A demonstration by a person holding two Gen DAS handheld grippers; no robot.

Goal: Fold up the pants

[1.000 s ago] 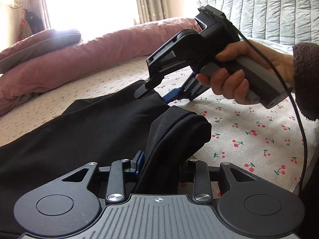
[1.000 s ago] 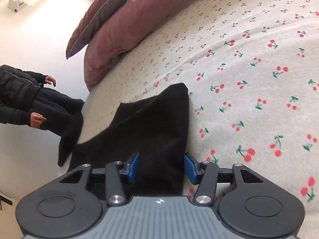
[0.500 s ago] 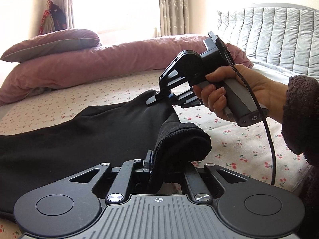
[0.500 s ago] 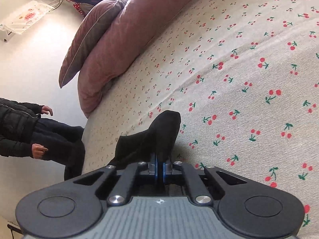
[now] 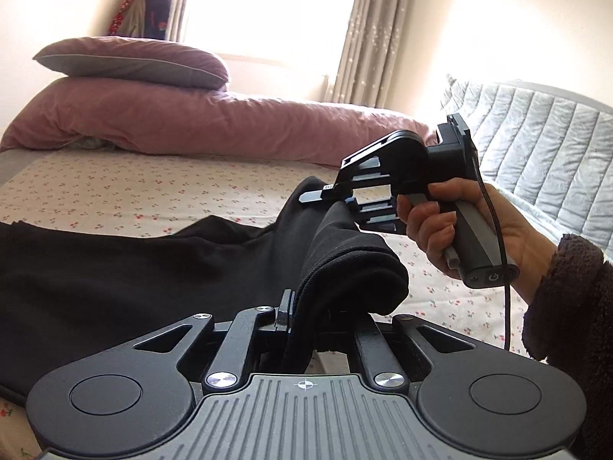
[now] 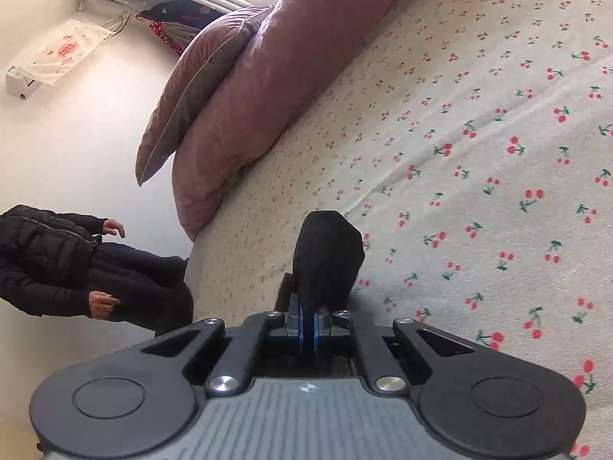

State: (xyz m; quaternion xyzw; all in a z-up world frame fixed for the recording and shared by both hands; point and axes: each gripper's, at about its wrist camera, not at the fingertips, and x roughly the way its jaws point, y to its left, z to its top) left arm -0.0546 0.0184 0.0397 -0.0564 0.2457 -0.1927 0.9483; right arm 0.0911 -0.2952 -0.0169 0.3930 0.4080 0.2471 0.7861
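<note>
Pants [image 5: 126,276] lie black on the bed [image 5: 115,199], lower left of frame; left gripper [image 5: 302,318] and right gripper [image 6: 306,322] both clamped tight on bunched fabric.

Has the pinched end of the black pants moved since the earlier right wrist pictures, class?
Yes. The black pants, then flat on the cherry-print sheet, now bunch up off it, clamped in the shut right gripper.
</note>
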